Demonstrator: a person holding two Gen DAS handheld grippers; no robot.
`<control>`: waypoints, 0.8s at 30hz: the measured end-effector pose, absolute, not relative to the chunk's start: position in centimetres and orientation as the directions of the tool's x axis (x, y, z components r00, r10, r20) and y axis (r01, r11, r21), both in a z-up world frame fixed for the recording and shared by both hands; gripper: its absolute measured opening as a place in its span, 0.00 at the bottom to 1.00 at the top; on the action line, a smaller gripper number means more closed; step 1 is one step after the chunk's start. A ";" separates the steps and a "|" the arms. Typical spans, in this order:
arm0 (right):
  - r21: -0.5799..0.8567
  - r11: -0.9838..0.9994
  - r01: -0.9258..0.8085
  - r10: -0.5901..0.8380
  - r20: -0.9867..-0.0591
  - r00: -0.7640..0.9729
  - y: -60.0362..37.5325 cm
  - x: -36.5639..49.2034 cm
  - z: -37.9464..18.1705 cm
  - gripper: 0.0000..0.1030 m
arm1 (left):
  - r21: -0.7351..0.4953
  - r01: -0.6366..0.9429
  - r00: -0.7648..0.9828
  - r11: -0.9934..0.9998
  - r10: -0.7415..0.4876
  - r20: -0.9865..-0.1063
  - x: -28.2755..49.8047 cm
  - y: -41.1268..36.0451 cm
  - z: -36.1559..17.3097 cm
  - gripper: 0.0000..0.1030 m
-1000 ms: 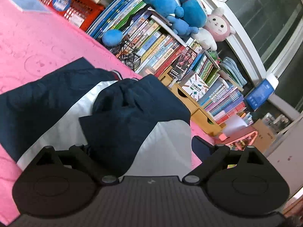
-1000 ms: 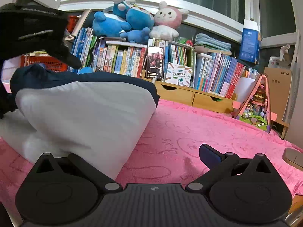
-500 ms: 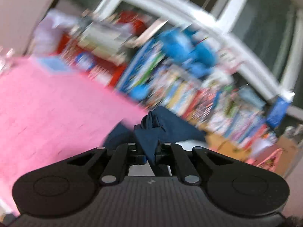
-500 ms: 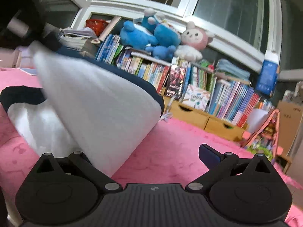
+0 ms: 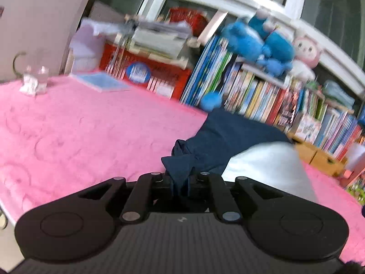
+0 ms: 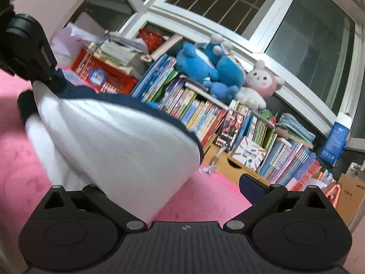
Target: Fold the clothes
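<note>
Left wrist view: the left gripper has a bunched fold of the navy and white garment pinched between its jaws, which stand almost together and are opening slightly, the cloth still pressed between them. From that pinch the garment runs up and to the right, its navy part nearest the jaws and its white panel beyond, above the pink cover spread over the table. Right wrist view: the right gripper has its jaws spread wide; the white panel of the garment billows over its left finger, which is hidden by the cloth, so contact there cannot be told, while the right finger is bare. Behind, a bookshelf packed with books carries blue and pink plush toys under a window
</note>
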State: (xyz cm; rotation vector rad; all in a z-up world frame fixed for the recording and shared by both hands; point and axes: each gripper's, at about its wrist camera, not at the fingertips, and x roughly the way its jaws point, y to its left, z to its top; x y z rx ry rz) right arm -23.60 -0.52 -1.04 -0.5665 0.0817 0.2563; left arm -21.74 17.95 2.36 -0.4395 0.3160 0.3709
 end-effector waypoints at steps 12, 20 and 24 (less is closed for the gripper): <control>-0.534 0.815 -0.224 0.166 -0.155 0.974 -4.2 -21.2 1.0 1.00 | -0.296 -0.319 0.898 0.900 0.188 -0.397 -22.2 15.9 1.0 0.27; -0.486 0.827 -0.281 0.171 -0.259 0.951 -5.0 -20.7 -1.6 0.99 | -0.186 -0.295 0.898 0.937 0.206 -0.390 -23.1 15.7 1.0 0.42; -0.455 0.840 -0.297 0.186 -0.274 0.944 -5.2 -20.7 -1.6 0.99 | -0.112 -0.294 0.894 0.949 0.232 -0.383 -24.2 16.0 1.0 0.48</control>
